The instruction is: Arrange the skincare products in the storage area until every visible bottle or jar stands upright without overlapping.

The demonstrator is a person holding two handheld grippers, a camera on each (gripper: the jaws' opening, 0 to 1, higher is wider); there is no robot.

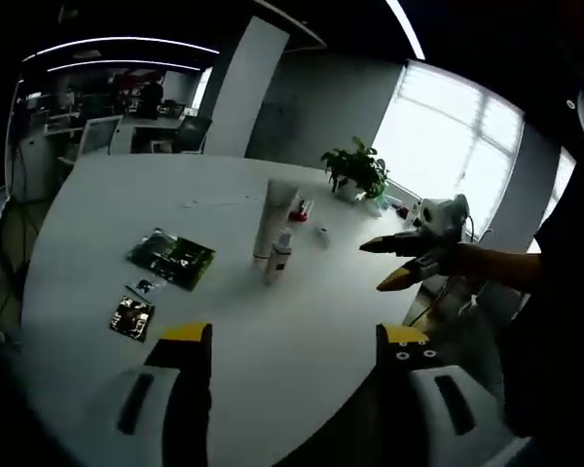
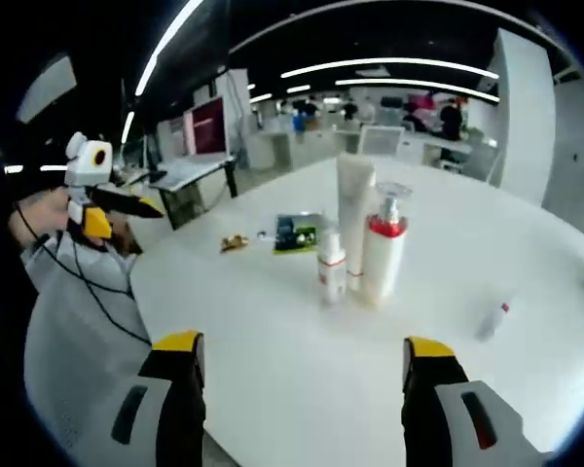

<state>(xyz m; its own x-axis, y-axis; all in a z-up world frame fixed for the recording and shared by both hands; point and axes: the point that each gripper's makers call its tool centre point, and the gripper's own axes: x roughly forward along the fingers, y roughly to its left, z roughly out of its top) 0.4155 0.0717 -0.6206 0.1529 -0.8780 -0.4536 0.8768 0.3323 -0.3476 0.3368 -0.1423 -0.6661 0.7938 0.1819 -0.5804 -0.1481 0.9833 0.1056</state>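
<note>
On the white table (image 1: pixel 97 195) a tall white tube (image 1: pixel 271 219) stands upright, a small white bottle (image 1: pixel 280 255) in front of it and a red-collared pump bottle (image 1: pixel 299 207) behind. A tiny bottle (image 1: pixel 323 232) lies on its side to their right. My left gripper (image 1: pixel 297 341) is open and empty, well short of the group. The right gripper (image 1: pixel 380 265) hovers at the table's right edge. In the right gripper view, the tube (image 2: pixel 353 209), pump bottle (image 2: pixel 383 248) and small bottle (image 2: pixel 331 265) stand close together, and the tiny bottle (image 2: pixel 493 319) lies apart. My right gripper (image 2: pixel 304 345) is open and empty.
Flat sachets lie left of the bottles: a green one (image 1: pixel 172 256), a dark one (image 1: pixel 133 316); another green one (image 2: pixel 297 232) and a gold one (image 2: pixel 235 242). A potted plant (image 1: pixel 355 167) stands at the far edge. The left gripper (image 2: pixel 122 216) is in a hand off the table's left. Desks fill the room behind.
</note>
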